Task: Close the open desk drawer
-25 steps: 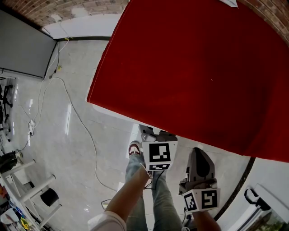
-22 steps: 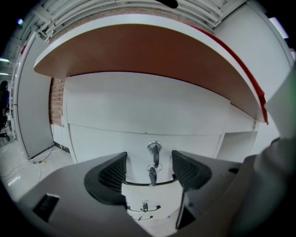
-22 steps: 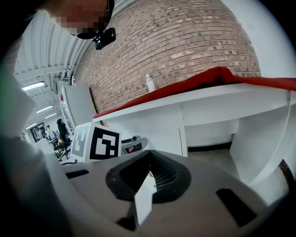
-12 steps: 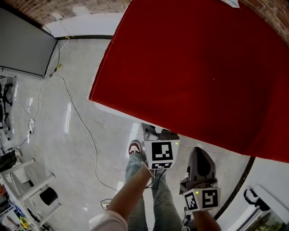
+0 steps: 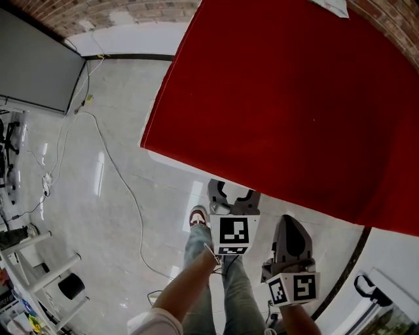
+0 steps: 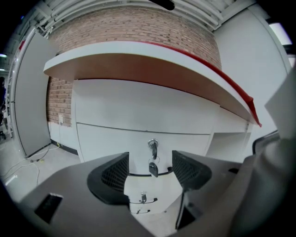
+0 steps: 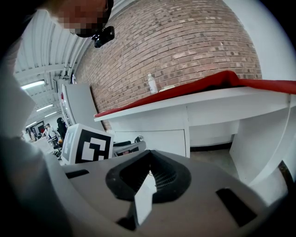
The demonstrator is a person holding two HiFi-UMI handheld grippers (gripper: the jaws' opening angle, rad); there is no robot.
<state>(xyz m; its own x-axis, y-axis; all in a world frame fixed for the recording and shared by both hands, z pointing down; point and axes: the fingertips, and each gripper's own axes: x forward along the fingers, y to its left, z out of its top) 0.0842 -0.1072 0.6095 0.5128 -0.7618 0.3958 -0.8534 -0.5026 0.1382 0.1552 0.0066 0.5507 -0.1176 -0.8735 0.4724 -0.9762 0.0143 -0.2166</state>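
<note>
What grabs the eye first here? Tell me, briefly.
The red desk top fills the head view's upper right. In the left gripper view, the open left gripper frames a key hanging from the lock of the white drawer. The right gripper, shut, sits lower right in the head view.

Glossy pale floor (image 5: 98, 216) tiles catch the overhead light, and a thin white cable (image 5: 139, 239) snakes across them toward a grey panel (image 5: 33, 65) on the left. Behind runs a brick wall (image 5: 46, 13) with white skirting at its foot. The worktop (image 5: 294, 111) is white underneath, with a red cloth on top. A white rack (image 5: 39, 265) stands at the lower left. Strip lights (image 7: 34, 85) glow on the ceiling.
</note>
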